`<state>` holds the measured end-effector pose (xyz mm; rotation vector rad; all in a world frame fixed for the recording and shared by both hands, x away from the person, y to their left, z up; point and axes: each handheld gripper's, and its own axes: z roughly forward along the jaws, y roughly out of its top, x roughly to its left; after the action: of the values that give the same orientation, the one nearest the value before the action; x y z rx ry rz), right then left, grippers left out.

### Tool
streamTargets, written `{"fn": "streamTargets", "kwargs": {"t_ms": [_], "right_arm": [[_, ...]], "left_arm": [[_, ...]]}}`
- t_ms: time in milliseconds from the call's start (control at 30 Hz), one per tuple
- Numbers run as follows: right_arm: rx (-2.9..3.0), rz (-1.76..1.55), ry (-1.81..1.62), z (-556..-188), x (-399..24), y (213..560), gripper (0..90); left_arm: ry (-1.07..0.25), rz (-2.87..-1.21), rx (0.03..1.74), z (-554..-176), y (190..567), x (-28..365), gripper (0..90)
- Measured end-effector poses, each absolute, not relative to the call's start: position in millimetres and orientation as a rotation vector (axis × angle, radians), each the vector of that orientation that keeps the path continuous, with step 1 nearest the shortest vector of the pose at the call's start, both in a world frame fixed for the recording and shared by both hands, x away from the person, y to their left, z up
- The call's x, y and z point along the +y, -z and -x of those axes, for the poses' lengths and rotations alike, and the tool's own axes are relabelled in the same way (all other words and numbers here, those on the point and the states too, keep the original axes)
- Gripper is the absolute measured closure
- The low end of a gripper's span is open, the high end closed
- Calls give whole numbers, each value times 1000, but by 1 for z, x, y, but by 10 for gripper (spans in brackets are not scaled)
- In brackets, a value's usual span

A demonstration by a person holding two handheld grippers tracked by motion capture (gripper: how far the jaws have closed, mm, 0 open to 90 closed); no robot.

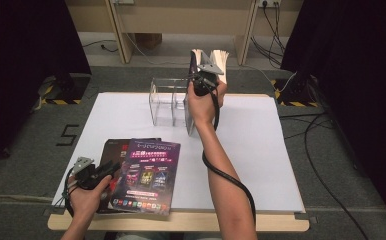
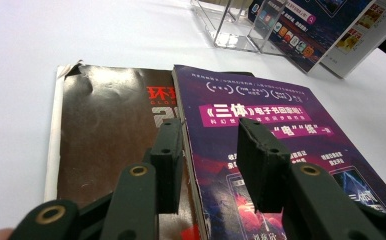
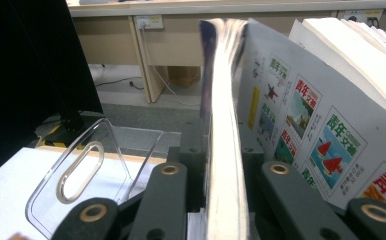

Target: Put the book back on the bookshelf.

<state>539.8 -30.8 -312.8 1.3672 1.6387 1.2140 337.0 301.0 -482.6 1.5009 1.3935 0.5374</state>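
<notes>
Right now my right gripper (image 1: 201, 75) has a thin magazine (image 3: 221, 125) standing on edge between its jaws, up at the clear acrylic rack (image 1: 168, 102) at the far side of the white table (image 1: 261, 150). In the right gripper view the magazine's edge runs straight up between the two black jaws, which sit close on either side of it; whether the pads press it I cannot tell. Just beside it leans another magazine (image 3: 321, 135), its back cover printed with small pictures. A rack divider with an oval slot (image 3: 78, 172) stands to the left.

My left gripper (image 1: 98, 172) rests low at the near left, jaws apart with nothing between them, over a purple magazine (image 2: 261, 125) that overlaps a dark brown one (image 2: 106, 130).
</notes>
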Motion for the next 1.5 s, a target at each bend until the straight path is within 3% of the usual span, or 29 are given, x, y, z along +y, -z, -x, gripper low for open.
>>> {"fn": "streamTargets", "kwargs": {"t_ms": [1500], "right_arm": [[1703,-1412,-1243,-513,-43,324,674]], "left_arm": [[-531,-1524,1390,-336,482,297,576]]}}
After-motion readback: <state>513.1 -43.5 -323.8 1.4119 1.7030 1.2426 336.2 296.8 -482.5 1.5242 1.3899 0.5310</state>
